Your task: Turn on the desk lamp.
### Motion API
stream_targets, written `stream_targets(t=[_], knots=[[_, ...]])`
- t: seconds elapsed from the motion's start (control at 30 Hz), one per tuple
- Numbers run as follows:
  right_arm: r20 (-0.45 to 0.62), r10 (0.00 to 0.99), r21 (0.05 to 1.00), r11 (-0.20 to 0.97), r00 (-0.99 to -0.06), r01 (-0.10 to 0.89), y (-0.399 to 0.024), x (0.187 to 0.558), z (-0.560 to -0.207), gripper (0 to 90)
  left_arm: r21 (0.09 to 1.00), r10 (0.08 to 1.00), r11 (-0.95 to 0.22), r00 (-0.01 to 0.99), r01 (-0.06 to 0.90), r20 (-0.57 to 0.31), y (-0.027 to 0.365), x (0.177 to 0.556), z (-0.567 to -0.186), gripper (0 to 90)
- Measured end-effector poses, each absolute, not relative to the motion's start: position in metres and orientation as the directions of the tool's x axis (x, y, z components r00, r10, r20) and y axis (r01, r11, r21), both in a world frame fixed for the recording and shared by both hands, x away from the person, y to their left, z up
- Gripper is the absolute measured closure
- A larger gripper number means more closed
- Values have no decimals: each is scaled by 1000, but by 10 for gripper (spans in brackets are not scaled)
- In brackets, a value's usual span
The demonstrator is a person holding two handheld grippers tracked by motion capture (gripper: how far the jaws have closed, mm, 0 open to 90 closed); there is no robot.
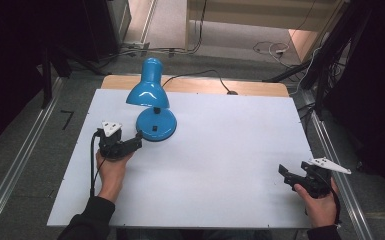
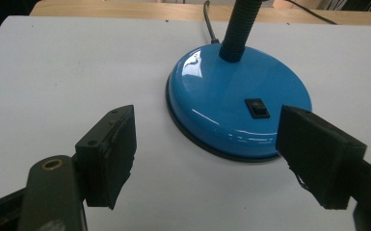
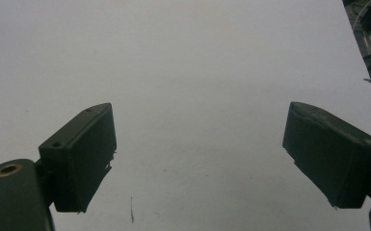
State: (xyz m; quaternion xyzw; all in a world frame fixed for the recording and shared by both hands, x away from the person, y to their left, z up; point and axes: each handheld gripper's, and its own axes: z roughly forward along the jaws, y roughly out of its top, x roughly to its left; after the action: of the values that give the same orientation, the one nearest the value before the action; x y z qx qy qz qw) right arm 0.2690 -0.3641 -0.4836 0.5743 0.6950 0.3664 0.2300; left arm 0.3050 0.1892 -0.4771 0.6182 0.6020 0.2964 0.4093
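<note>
Left gripper (image 1: 139, 141) open, just by lamp base (image 2: 236, 108), switch (image 2: 259, 108) untouched; right gripper (image 1: 283, 171) open, idle.

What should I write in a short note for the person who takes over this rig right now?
Left tool: open, nothing held, jaws close to the near edge of the lamp base, not touching it.
Right tool: open, nothing held, over bare table at its right side.
Things: blue desk lamp stands upright at the back left of the table, shade tilted down; its black switch faces the left tool.
Done: left tool brought up to the lamp.
Left: probably pressing the switch or gripping the base; neither is touched yet.
</note>
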Motion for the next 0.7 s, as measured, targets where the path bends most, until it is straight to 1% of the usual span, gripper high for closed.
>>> stream_targets(t=[0.2,0.7], knots=[[120,964,772,60,-237,633,-364,267,-483,103,862,989,54,91,504,-116,186,312,-478,237],[120,962,771,66,-247,633,-364,267,-483,106,859,986,19,131,512,-100,164,325,-480,237]])
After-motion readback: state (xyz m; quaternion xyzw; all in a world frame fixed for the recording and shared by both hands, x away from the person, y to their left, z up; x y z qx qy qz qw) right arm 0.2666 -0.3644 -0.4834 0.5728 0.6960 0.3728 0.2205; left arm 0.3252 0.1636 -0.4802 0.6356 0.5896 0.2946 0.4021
